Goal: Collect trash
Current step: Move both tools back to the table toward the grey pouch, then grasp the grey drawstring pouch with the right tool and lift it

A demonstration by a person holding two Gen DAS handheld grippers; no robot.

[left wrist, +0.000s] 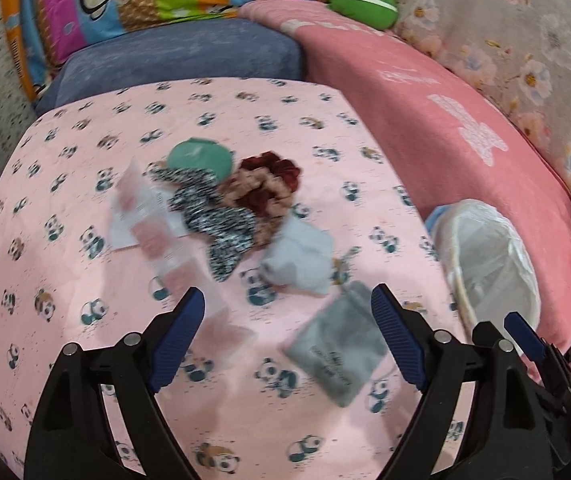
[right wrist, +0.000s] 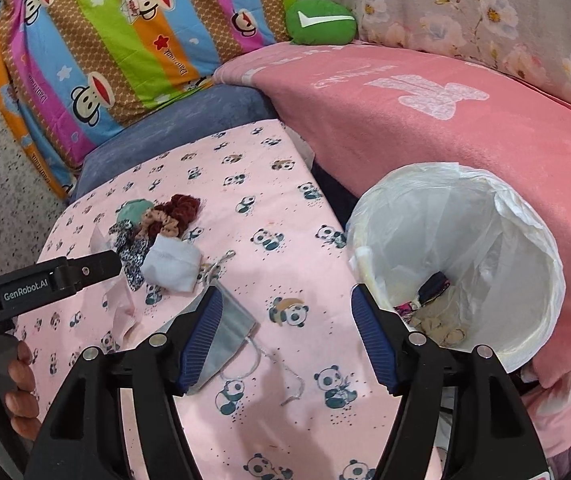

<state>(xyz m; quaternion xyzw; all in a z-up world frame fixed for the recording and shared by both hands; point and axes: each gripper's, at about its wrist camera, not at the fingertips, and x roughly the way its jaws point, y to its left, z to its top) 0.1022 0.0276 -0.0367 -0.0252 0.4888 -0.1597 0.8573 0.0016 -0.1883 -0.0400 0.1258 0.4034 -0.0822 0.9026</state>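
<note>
Two hand-held grippers hang over a panda-print pink cloth [left wrist: 85,184] where a scatter of litter waits beside a lined waste bin [right wrist: 533,240]. The left gripper [left wrist: 287,336] has its blue-padded jaws spread wide with nothing between them, poised above a grey drawstring pouch [left wrist: 335,344] that lies flat on the cloth in the near foreground. The right gripper [right wrist: 283,334] likewise stands open and holds nothing; in its own view the same pouch sits partly behind its left finger, its cord trailing toward the near edge. Farther off, toward the left, a small heap gathers: a teal round piece [left wrist: 199,156], a dark red scrunchie [left wrist: 271,172], a black-and-white patterned scrunchie [left wrist: 217,220], a pale blue folded cloth [left wrist: 299,256] and a clear plastic wrapper [left wrist: 145,216] with pink print. The bin stands at the right edge of the cloth, against a pink blanket [right wrist: 425,128], its white bag liner open and a few scraps already lying at the bottom. A person's fingers [right wrist: 21,376] grip the left gripper's handle at the near left of the right wrist view. Motion blur softens the left wrist view.
</note>
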